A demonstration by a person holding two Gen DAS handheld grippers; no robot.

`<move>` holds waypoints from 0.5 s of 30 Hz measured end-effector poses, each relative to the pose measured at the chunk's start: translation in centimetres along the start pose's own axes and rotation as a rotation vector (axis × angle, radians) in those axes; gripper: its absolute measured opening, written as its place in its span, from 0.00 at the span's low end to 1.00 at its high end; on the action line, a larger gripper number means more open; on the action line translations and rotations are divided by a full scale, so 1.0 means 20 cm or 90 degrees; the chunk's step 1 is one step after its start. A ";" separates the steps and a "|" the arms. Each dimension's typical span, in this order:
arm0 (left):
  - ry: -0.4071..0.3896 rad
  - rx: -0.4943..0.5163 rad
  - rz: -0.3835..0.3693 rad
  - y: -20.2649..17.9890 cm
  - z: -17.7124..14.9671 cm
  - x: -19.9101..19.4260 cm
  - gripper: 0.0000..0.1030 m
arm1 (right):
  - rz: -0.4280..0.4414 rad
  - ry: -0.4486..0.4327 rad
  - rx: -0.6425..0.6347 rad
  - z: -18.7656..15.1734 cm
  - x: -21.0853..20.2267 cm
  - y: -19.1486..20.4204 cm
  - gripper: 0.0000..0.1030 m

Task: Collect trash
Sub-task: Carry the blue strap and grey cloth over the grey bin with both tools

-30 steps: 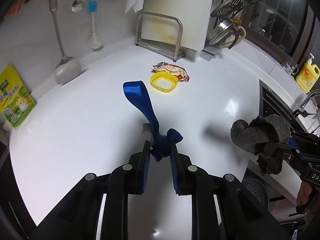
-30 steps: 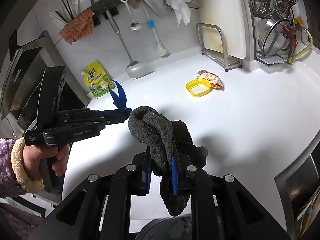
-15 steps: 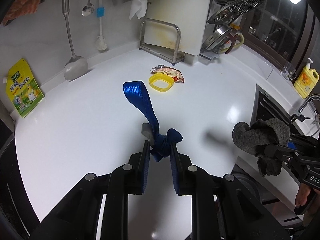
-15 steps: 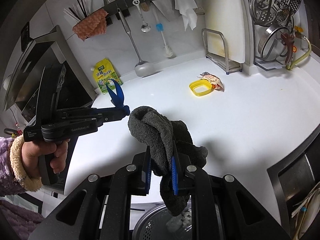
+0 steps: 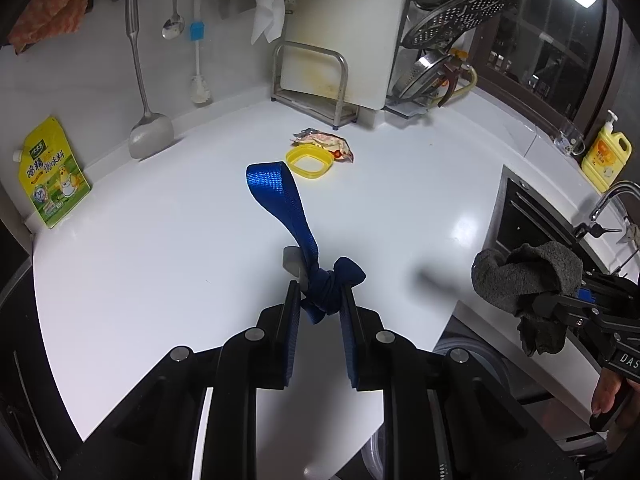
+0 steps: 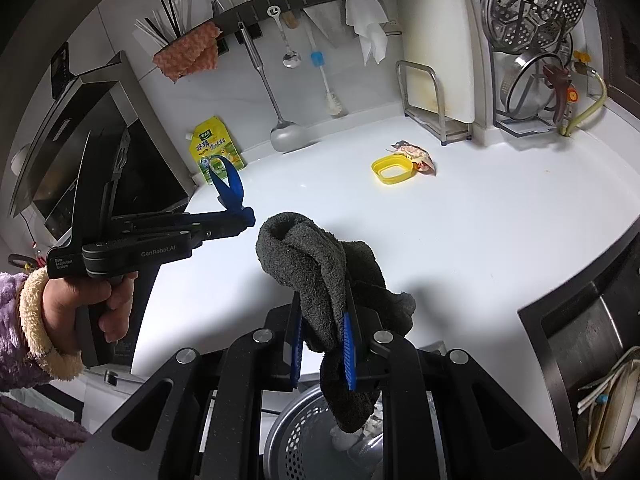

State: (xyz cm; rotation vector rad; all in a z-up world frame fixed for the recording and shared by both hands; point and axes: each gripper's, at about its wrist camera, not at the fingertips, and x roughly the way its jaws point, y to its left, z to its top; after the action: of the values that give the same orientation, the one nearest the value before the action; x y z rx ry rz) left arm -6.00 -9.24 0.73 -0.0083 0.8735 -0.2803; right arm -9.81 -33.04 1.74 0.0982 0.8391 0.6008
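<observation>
Trash-wise, the right gripper [image 6: 320, 336] is clamped on a dark grey rag [image 6: 320, 268] that dangles over a perforated metal bin [image 6: 296, 436] just off the counter edge. The left gripper [image 5: 320, 304] pinches the knot of a blue strap [image 5: 288, 208], its loop sticking up. A yellow lid [image 5: 309, 159] and crumpled wrapper [image 5: 328, 144] sit touching on the white counter [image 5: 160, 248], well apart from both grippers.

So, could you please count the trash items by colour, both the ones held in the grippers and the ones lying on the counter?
Blue: 1, strap
Grey: 1, sock
Yellow: 1, lid ring
Multicoloured: 1, wrapper
Total: 4
</observation>
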 end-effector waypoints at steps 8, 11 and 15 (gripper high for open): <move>-0.001 0.005 -0.008 -0.06 -0.03 -0.03 0.19 | -0.004 0.002 0.003 -0.05 -0.05 -0.01 0.15; 0.003 0.010 -0.011 -0.09 -0.06 -0.03 0.19 | -0.005 0.002 0.007 -0.09 -0.07 -0.01 0.15; 0.011 0.019 -0.012 -0.14 -0.10 -0.03 0.19 | -0.008 0.007 0.014 -0.15 -0.09 -0.03 0.15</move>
State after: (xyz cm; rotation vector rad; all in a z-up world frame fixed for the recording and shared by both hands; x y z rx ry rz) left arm -8.56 -11.48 0.27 0.0132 0.8873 -0.3115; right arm -12.72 -34.93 0.81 0.1105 0.8560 0.5809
